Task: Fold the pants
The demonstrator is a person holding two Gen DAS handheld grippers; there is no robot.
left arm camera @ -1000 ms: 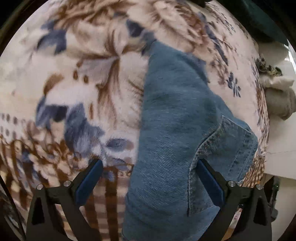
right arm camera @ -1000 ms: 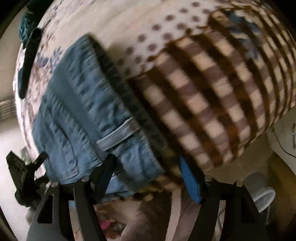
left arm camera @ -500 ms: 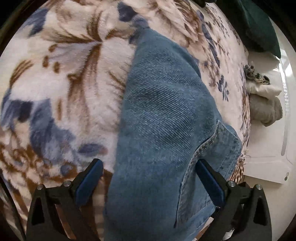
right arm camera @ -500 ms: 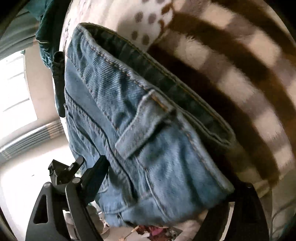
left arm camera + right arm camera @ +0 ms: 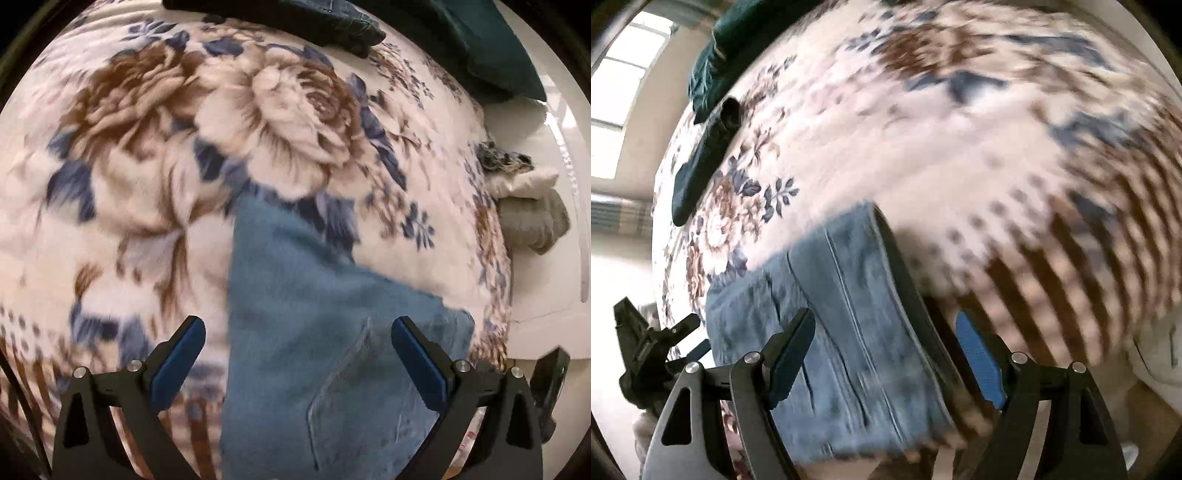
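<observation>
Jeans (image 5: 317, 350) lie folded on the floral blanket (image 5: 155, 184), near its striped border and the bed's edge. Above them the left hand-held gripper (image 5: 295, 354) hangs with jaws wide apart, pads clear of the denim, the back pocket showing below. The right hand-held gripper (image 5: 886, 354) is over the jeans' thick folded edge; its jaws are closing, denim lies beneath the gap, but neither pad presses it. Beyond the jeans, at the blanket's far edge, lie a dark garment (image 5: 701, 166) and green cloth (image 5: 491, 48). Both views are blurred.
</observation>
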